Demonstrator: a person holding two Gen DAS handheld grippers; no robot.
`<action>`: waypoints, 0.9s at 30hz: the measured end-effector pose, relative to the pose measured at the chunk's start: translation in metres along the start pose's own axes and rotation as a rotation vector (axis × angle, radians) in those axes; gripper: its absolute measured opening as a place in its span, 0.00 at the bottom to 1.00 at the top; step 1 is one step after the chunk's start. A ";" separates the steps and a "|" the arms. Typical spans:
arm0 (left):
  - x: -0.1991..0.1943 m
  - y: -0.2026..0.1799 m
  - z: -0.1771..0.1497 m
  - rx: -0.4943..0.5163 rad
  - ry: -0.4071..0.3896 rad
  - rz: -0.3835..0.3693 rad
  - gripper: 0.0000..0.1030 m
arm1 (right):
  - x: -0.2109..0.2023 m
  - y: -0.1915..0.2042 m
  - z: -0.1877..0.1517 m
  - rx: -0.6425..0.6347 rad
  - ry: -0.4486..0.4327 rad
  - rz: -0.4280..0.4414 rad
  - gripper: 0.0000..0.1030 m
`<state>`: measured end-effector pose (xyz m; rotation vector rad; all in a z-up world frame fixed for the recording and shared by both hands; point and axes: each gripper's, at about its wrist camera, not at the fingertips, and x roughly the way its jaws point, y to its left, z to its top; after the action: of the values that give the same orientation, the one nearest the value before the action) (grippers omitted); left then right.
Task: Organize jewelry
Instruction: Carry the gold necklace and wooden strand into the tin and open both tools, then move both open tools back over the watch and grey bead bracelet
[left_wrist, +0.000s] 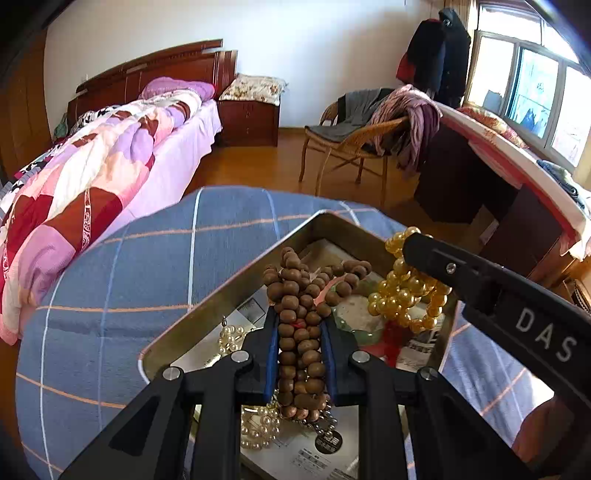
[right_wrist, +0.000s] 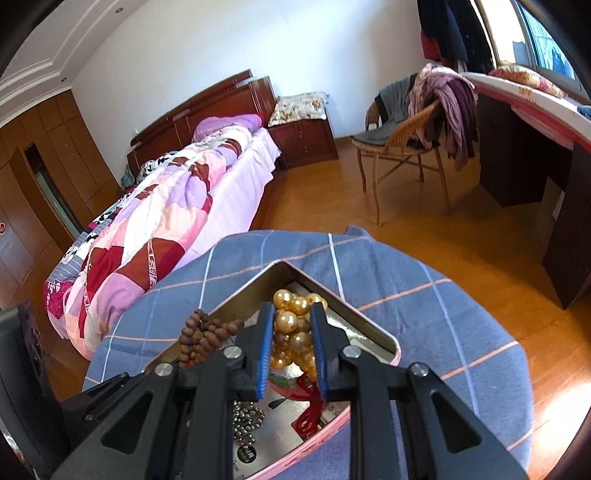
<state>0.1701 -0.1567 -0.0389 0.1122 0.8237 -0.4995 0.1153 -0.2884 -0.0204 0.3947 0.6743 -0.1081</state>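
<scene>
A metal tin (left_wrist: 229, 295) (right_wrist: 373, 317) sits on a round table with a blue checked cloth (left_wrist: 122, 280) (right_wrist: 424, 295). My left gripper (left_wrist: 298, 317) is shut on a brown wooden bead string (left_wrist: 301, 321), which also shows at the left of the right wrist view (right_wrist: 201, 336). My right gripper (right_wrist: 290, 312) is shut on a golden bead string (right_wrist: 291, 332) with a red tassel (right_wrist: 310, 406), held over the tin; it shows in the left wrist view (left_wrist: 402, 291) too. A white pearl string (left_wrist: 258, 428) and a silver ball chain (right_wrist: 247, 421) lie in the tin.
A bed with a patchwork quilt (left_wrist: 92, 177) stands to the left. A wicker chair with clothes (left_wrist: 362, 133) and a dark desk (left_wrist: 480, 177) stand at the back right, under the window. A printed card (left_wrist: 317, 454) lines the tin's bottom.
</scene>
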 end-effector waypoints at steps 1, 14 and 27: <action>0.003 0.001 0.001 0.000 0.006 0.004 0.20 | 0.002 -0.002 0.000 0.003 0.008 0.001 0.22; 0.020 0.006 0.001 -0.034 0.088 0.041 0.21 | -0.006 -0.014 0.006 0.083 -0.021 0.063 0.67; -0.015 0.003 -0.010 -0.050 0.054 0.078 0.66 | -0.062 -0.019 -0.013 0.150 -0.120 -0.005 0.67</action>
<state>0.1565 -0.1455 -0.0350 0.1111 0.8804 -0.4038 0.0554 -0.3026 0.0028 0.5264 0.5501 -0.1862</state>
